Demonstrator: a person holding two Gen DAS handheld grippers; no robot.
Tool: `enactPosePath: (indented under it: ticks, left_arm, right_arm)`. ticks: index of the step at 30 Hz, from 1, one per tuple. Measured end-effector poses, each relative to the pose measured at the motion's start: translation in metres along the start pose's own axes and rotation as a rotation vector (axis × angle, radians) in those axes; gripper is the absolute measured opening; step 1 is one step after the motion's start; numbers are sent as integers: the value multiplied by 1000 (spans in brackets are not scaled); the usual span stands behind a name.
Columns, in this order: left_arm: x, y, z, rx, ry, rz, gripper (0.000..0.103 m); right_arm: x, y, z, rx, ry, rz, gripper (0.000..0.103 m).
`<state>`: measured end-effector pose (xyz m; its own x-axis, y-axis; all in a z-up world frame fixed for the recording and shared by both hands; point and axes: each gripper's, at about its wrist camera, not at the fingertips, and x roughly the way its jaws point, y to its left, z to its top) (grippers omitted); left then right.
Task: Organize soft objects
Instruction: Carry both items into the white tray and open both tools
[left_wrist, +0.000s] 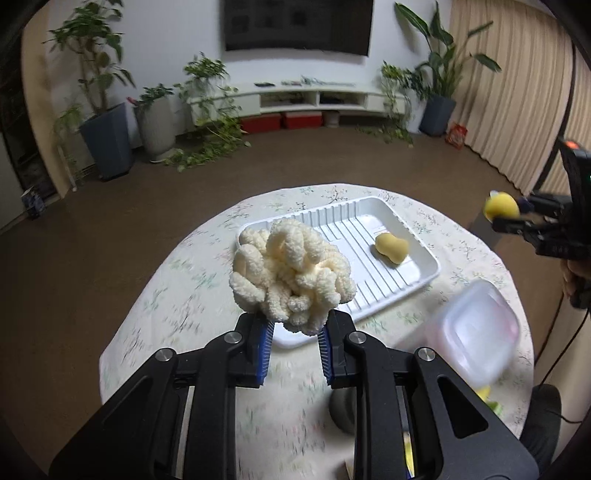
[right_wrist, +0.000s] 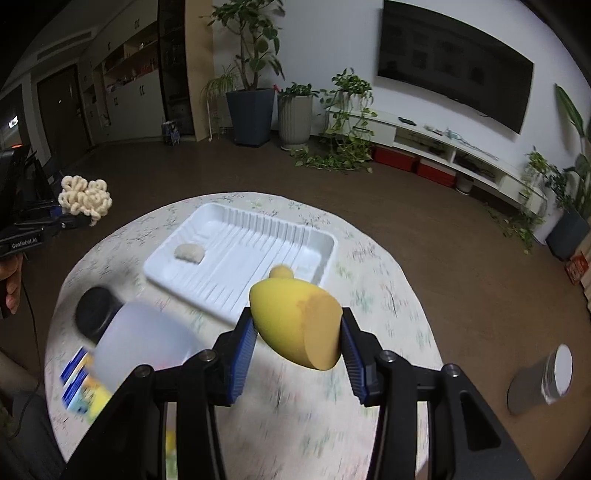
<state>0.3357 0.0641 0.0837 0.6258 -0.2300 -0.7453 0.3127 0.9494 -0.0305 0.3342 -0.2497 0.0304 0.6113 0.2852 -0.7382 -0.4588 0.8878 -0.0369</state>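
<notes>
Two soft loads hang above the tabletop (left_wrist: 192, 288): the left hand-held gripper (left_wrist: 295, 332) clamps a fluffy cream scrunchie (left_wrist: 291, 273), the right hand-held gripper (right_wrist: 297, 336) a yellow sponge (right_wrist: 295, 321); each should probably lower squarely over the white tray (right_wrist: 207, 284), mid-frame, before easing open.

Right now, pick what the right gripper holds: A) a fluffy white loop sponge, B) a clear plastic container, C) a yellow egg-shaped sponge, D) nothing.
C: in the right wrist view the right gripper is clamped on the yellow egg-shaped sponge, while the fluffy white loop sponge sits in the left gripper.
</notes>
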Motion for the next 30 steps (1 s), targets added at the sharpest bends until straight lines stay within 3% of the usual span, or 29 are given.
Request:
enactPosePath:
  ticks: [6,12,16,30]
  left_arm:
    - [70,11,22,-9,88,-52,20]
    - [120,3,24,48,154,-86,20]
    - [150,-1,21,70,213,-82,20]
    - [173,-9,10,91,228,-62,22]
  right_arm:
    - [73,7,40,-82,66,57,47]
    - [132,19,54,-157,113,124,48]
    - [164,29,56,-212,154,122,48]
    - [207,36,47,-219,213,113,48]
